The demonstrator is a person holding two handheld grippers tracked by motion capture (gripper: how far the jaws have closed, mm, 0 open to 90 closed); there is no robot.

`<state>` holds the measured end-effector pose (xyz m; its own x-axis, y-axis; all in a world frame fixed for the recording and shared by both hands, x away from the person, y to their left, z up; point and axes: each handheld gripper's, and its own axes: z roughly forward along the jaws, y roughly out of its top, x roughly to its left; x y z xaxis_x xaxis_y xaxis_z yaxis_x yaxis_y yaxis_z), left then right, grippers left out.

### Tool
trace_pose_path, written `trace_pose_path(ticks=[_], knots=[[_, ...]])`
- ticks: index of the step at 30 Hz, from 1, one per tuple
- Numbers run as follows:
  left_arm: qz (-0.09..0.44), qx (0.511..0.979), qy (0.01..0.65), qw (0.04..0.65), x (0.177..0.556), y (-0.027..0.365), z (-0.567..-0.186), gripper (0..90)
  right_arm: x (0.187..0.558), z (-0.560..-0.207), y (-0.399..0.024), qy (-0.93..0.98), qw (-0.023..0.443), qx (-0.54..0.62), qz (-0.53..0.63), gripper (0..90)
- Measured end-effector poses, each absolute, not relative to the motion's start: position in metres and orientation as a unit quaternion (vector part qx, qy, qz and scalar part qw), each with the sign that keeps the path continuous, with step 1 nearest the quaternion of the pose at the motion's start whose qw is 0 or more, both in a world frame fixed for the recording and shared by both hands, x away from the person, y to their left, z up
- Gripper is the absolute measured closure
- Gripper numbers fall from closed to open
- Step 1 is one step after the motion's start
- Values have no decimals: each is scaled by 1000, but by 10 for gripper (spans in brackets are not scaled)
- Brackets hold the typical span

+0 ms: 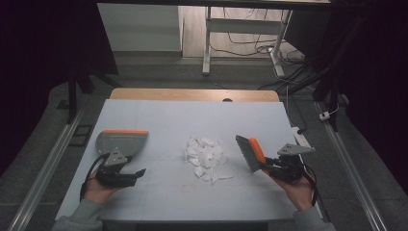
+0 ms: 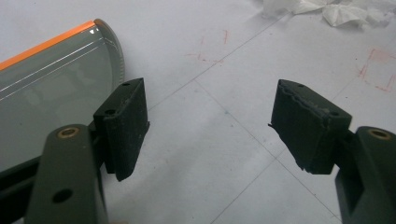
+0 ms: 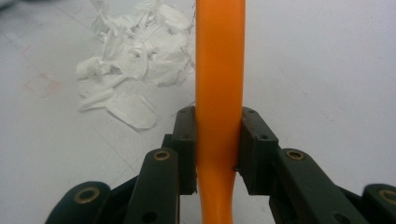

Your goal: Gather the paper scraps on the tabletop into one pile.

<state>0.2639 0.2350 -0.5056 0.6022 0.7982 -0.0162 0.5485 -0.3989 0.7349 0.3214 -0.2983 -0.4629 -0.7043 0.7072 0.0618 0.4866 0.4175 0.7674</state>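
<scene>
A pile of torn white paper scraps (image 1: 208, 158) lies in the middle of the white table (image 1: 192, 120). To its right, my right gripper (image 1: 270, 165) is shut on the orange handle of a hand brush (image 1: 251, 152), whose grey bristles face the pile. The right gripper view has the handle (image 3: 219, 93) clamped between both pads, with the scraps (image 3: 135, 60) beyond it to the left. A grey dustpan (image 1: 120, 142) with an orange lip lies at the left. My left gripper (image 1: 137, 173) stands open just in front of it, nothing between its fingers (image 2: 123, 126); the dustpan (image 2: 46, 84) shows beside the left jaw.
The table's wooden far edge (image 1: 192, 94) borders a floor with white desk legs (image 1: 207, 43) and cables. Faint red marks (image 2: 378, 70) are drawn on the table surface. Metal rails (image 1: 48, 163) run along both sides of the table.
</scene>
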Motion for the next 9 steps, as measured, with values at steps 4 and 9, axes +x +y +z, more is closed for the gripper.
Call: trace_pose_path(ticks=[4,9], knots=[[173,818,412,363,264,235,-505,284,321,-463,-299,829,137,361,404,705],[173,818,412,363,264,235,-505,284,321,-462,-301,827,137,361,408,705]])
